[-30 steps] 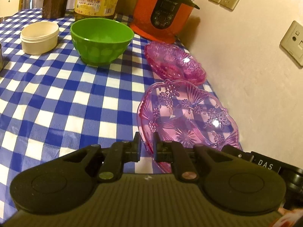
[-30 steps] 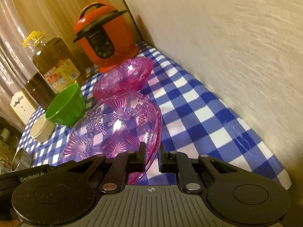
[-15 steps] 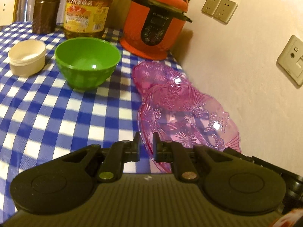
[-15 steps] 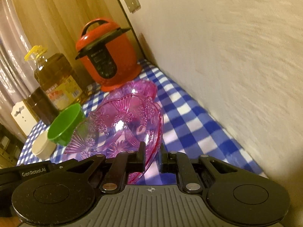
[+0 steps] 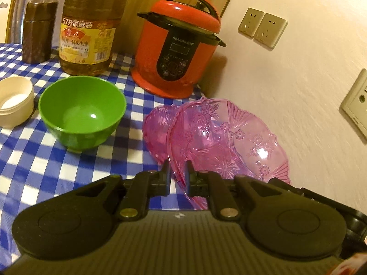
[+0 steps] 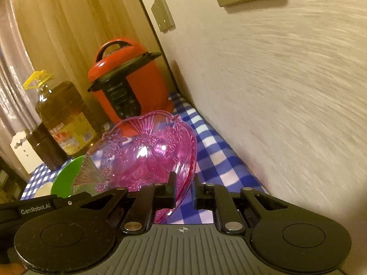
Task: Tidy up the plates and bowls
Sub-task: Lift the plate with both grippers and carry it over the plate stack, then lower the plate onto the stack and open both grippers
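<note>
Grippers: left gripper [image 5: 177, 173] clamps pink dish [image 5: 231, 142] rim at lower centre; right gripper [image 6: 183, 184] clamps its opposite rim | dish: lifted, over second pink dish [image 5: 157, 130] mid-frame | left: green bowl [image 5: 81, 112], cream bowl [image 5: 15, 102] | behind: red cooker [image 5: 177, 45], oil bottle [image 5: 89, 27] on checked counter [image 5: 45, 165]

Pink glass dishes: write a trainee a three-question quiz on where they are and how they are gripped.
1. True or false: both grippers pinch the rim of the same pink dish.
2. What lies partly under the held dish? A) green bowl B) second pink dish C) cream tub
3. Which appliance stands behind the dishes?

Key: 1 true: left gripper, right gripper. 2 B. 3 red pressure cooker.
</note>
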`<action>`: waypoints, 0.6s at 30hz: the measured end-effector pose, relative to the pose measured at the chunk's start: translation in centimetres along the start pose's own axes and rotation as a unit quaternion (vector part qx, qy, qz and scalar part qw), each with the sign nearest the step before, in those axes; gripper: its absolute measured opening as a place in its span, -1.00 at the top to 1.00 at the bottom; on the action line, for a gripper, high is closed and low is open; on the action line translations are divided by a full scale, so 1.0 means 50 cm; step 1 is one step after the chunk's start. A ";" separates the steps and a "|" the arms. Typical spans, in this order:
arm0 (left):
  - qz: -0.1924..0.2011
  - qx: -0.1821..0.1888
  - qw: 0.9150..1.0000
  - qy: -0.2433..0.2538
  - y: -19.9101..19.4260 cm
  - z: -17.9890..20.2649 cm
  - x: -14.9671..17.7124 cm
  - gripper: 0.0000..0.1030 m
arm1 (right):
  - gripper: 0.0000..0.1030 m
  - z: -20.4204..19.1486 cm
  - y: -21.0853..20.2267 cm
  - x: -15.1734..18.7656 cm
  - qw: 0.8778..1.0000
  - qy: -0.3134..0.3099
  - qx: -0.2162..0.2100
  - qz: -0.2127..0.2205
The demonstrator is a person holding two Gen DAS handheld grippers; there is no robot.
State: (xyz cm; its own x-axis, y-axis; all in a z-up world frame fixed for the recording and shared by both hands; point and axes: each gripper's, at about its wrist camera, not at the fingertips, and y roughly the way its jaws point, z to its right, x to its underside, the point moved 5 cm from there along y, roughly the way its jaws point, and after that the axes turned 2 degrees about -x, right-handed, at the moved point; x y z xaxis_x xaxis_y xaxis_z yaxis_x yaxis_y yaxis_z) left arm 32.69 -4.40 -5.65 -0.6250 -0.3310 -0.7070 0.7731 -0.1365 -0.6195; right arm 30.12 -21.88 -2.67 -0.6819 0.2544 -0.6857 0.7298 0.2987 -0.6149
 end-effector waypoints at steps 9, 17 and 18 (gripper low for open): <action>-0.008 -0.005 1.000 -0.018 0.059 -0.028 -0.026 0.80 | 0.76 -0.028 0.060 -0.031 1.000 -0.022 0.002 -0.005; -0.012 -0.012 1.000 -0.018 0.099 -0.040 -0.042 0.79 | 0.76 -0.032 0.110 -0.047 0.999 -0.030 0.003 -0.011; -0.011 -0.013 1.000 -0.017 0.103 -0.040 -0.044 0.79 | 0.76 -0.031 0.115 -0.048 0.999 -0.030 0.004 -0.013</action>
State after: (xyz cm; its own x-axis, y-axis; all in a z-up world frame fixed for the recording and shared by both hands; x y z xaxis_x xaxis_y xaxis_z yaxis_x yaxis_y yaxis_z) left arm 37.81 -2.53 -7.97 -0.6380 -0.3588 -0.6814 0.7553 -0.1193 -0.6444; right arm 35.86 -19.36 -3.97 -0.6962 0.1912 -0.6919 0.7129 0.2969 -0.6353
